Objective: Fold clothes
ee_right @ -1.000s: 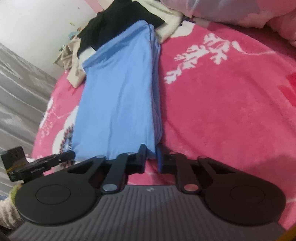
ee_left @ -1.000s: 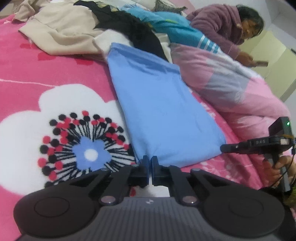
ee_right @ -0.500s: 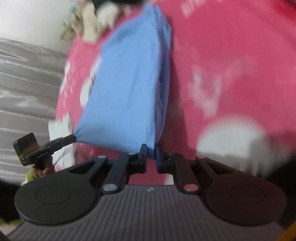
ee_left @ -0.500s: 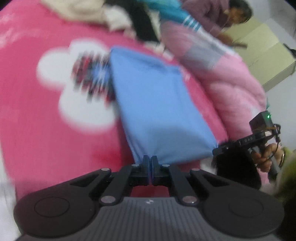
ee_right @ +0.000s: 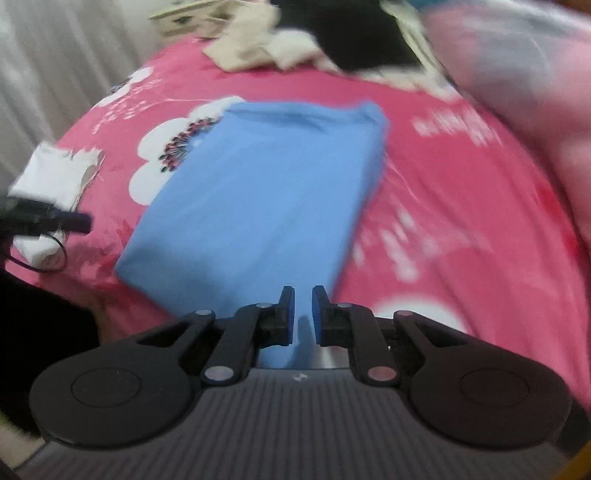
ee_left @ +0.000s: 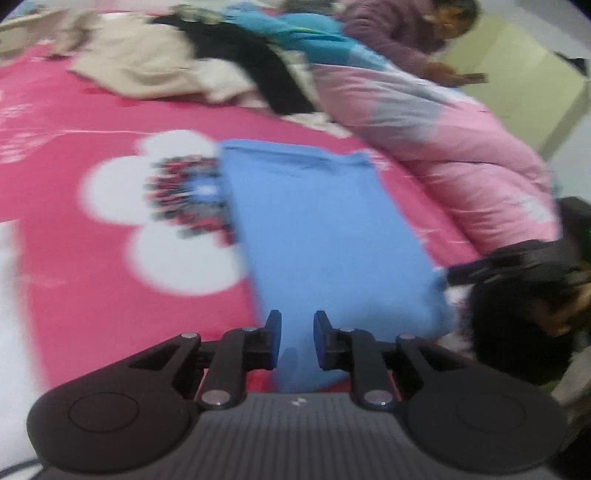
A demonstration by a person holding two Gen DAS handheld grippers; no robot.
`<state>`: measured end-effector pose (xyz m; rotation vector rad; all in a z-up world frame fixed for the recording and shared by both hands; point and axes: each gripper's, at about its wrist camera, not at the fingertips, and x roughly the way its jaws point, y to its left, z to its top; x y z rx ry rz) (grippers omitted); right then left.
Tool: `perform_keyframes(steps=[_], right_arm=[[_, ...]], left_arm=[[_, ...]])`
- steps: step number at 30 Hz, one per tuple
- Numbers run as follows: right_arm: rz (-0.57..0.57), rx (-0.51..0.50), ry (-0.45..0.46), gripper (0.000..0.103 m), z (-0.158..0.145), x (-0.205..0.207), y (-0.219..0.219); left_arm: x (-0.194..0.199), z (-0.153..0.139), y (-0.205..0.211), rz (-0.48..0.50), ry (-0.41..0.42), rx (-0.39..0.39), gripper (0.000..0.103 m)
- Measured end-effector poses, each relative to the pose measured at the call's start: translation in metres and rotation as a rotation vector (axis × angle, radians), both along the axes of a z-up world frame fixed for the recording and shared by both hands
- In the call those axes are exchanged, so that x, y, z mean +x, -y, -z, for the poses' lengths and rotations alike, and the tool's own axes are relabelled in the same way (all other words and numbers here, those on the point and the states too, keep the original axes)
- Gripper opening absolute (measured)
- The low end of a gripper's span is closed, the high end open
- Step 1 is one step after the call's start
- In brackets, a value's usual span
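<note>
A blue garment [ee_left: 325,236], folded into a long rectangle, lies flat on the pink flowered bed cover [ee_left: 92,277]. Its near edge runs up between the fingers of both grippers. My left gripper [ee_left: 297,328] has its jaws opening: the pads stand apart and the cloth hangs loose in the gap. My right gripper [ee_right: 303,310] pinches the garment [ee_right: 273,192] at its near right corner through a narrow gap, its jaws just starting to open. In the right wrist view the left gripper [ee_right: 74,221] shows as a dark tip at the left edge.
A heap of beige, white and black clothes [ee_left: 166,66] lies at the far end of the bed. A pink quilt [ee_left: 461,125] runs along the right, with a person in a purple top [ee_left: 399,33] behind it. A white folded cloth [ee_right: 55,177] sits near the left bed edge.
The blue garment has been dragged away from the clothes heap toward the near side of the bed. The left jaws, shut on its edge before, have parted. Both views swung round.
</note>
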<state>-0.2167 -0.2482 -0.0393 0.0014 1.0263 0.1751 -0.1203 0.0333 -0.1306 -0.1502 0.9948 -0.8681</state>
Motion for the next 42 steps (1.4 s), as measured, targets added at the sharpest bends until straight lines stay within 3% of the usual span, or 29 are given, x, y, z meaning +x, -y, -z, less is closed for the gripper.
perform_keyframes(steps=[2, 3, 5, 8, 10, 12, 14, 16, 18, 20, 23, 26, 28, 30, 31, 32, 33, 35, 37, 40, 42], right_arm=[[-0.015, 0.043, -0.12, 0.011, 0.027, 0.016, -0.008], [0.006, 0.054, -0.155, 0.011, 0.036, 0.016, -0.004], [0.055, 0.071, -0.215, 0.008, 0.051, 0.015, 0.008], [0.133, 0.056, -0.266, 0.008, 0.037, 0.019, 0.027], [0.123, -0.016, -0.202, 0.013, 0.023, 0.025, 0.026], [0.112, -0.01, -0.1, 0.013, 0.009, 0.04, 0.021], [0.103, 0.036, -0.03, 0.012, 0.012, 0.057, 0.017], [0.091, 0.019, -0.057, 0.009, 0.034, 0.064, 0.013], [0.131, -0.003, -0.104, 0.007, 0.049, 0.062, 0.028], [0.207, -0.033, -0.122, 0.01, 0.041, 0.058, 0.047], [0.196, -0.116, -0.042, 0.012, 0.012, 0.066, 0.059], [0.135, 0.009, 0.039, 0.012, 0.0, 0.094, 0.05], [0.074, 0.057, 0.056, 0.009, 0.011, 0.11, 0.036], [0.058, -0.003, 0.024, 0.008, 0.036, 0.113, 0.034], [0.064, -0.049, 0.001, 0.006, 0.049, 0.112, 0.039], [0.088, -0.012, 0.002, 0.006, 0.052, 0.108, 0.051], [0.123, 0.021, -0.007, 0.006, 0.049, 0.105, 0.062], [0.179, -0.022, 0.0, 0.012, 0.036, 0.103, 0.073], [0.193, 0.003, 0.045, 0.012, 0.024, 0.109, 0.074], [0.149, 0.082, 0.092, 0.011, 0.018, 0.131, 0.06], [0.133, 0.028, 0.11, 0.009, 0.034, 0.153, 0.052]], left_arm=[[0.004, 0.028, 0.003, 0.004, -0.083, 0.022, 0.02], [0.007, 0.037, -0.003, -0.016, -0.114, 0.04, 0.007], [0.013, 0.046, -0.019, -0.064, -0.167, 0.037, 0.004], [0.019, 0.026, -0.03, -0.093, -0.111, 0.037, 0.01], [0.029, 0.01, -0.026, -0.078, -0.059, -0.002, 0.016], [0.038, 0.0, -0.014, -0.056, -0.008, -0.037, 0.019], [0.044, 0.008, 0.007, -0.03, 0.013, 0.02, 0.02], [0.049, 0.021, 0.03, -0.003, 0.028, 0.098, 0.02], [0.049, 0.028, 0.036, -0.006, 0.063, 0.192, 0.005], [0.052, 0.01, 0.035, -0.003, 0.113, 0.21, 0.012], [0.074, -0.016, 0.042, 0.008, 0.195, 0.172, 0.021], [0.105, -0.008, 0.07, -0.007, 0.2, 0.16, 0.022], [0.121, 0.007, 0.085, -0.041, 0.19, 0.192, 0.023], [0.128, 0.015, 0.071, -0.086, 0.146, 0.198, 0.009], [0.131, 0.018, 0.062, -0.106, 0.121, 0.192, 0.01], [0.132, 0.015, 0.056, -0.124, 0.121, 0.199, 0.011], [0.133, 0.009, 0.052, -0.14, 0.138, 0.213, 0.02], [0.138, -0.001, 0.053, -0.126, 0.153, 0.18, 0.021], [0.146, -0.005, 0.07, -0.09, 0.167, 0.156, 0.021], [0.158, 0.007, 0.103, -0.04, 0.222, 0.197, 0.024], [0.175, 0.02, 0.112, -0.084, 0.231, 0.227, 0.024]])
